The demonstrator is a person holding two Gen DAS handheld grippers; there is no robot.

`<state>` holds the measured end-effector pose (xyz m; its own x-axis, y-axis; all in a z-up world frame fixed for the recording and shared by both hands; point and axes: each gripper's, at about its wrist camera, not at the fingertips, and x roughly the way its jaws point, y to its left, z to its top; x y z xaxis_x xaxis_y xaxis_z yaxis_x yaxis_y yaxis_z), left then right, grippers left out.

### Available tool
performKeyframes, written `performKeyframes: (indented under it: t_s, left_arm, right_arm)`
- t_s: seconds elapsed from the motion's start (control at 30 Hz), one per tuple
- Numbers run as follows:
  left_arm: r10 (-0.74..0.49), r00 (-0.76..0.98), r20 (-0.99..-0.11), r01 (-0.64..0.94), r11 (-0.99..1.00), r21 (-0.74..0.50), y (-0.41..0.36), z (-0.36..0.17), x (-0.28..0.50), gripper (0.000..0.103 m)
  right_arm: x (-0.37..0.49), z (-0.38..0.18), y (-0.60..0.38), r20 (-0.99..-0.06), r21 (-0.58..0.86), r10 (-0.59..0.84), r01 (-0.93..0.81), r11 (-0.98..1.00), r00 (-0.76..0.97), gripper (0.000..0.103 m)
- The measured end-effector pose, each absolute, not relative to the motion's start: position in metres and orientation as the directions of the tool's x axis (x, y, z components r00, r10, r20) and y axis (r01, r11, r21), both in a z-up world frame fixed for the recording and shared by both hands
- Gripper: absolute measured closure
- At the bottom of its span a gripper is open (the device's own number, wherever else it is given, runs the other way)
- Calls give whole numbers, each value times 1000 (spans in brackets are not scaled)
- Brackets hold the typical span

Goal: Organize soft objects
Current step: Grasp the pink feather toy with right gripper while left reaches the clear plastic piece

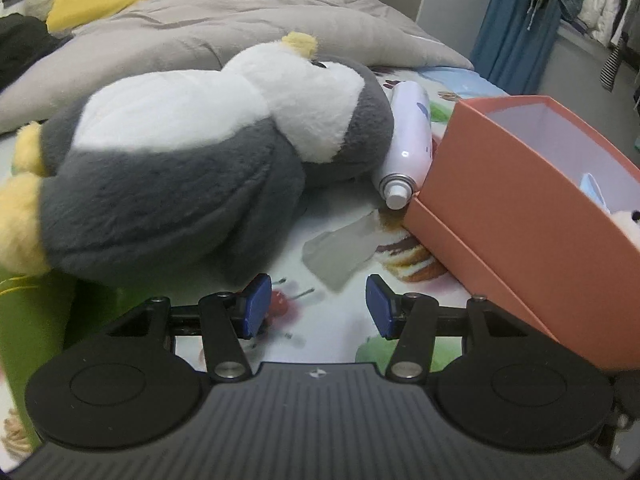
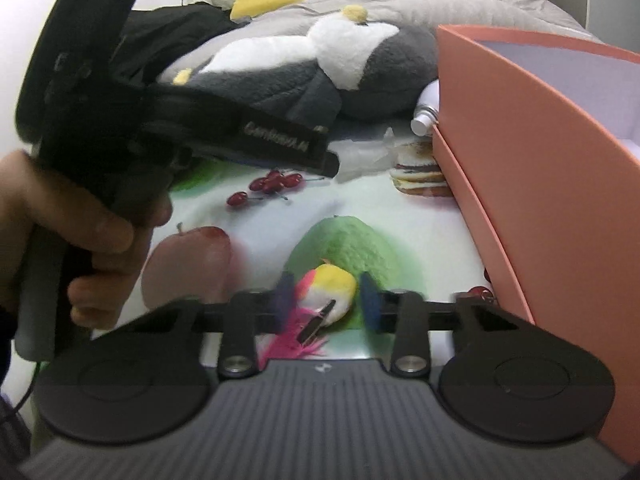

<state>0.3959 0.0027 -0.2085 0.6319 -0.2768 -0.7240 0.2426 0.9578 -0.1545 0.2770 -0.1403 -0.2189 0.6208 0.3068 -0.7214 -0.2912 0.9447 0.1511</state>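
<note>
**A:** What are your claws doing right now?

**B:** My right gripper (image 2: 325,300) is sitting around a small plush bird (image 2: 328,294), yellow and white with pink feathers and a metal clip. The blue pads are flanking it at nine and three o'clock, but they are blurred, so I cannot tell whether they are pressing it or just bracketing it. My left gripper (image 1: 316,306) is hanging released, with nothing between its pads (image 1: 256,306) except the fruit-print bedsheet (image 1: 328,332).

**A:** And what is lying around them?

**B:** From the left gripper, the big plush penguin (image 1: 180,168) is lying on its side at about eleven o'clock, near the left pad but not between the jaws. A white spray can (image 1: 408,140) is lying at one o'clock, just beside the penguin's head and touching the salmon-pink box (image 1: 500,208), which is standing at two o'clock. In the right wrist view my hand (image 2: 80,240) is holding the left gripper at nine o'clock.

**A:** How far along are you?

**B:** I am judging it as partway. Something white and fluffy (image 1: 630,224) is already lying inside the box, with a pale blue item beside it. The bird and the penguin are both waiting on the bed. The can is not soft, so I am assuming it stays out.
</note>
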Motion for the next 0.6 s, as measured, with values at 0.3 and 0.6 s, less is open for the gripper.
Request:
performKeyframes:
  t_s: [0.3, 0.6]
  left_arm:
    - [-257, 641, -723, 198, 966, -168, -17, -220, 419, 45]
    - [-243, 656, -714, 150, 970, -192, -20, -229, 433, 59]
  right_arm:
    - [278, -214, -153, -712, 161, 296, -262, 951, 637, 68]
    - [277, -214, -161, -712, 162, 288, -249, 955, 640, 68]
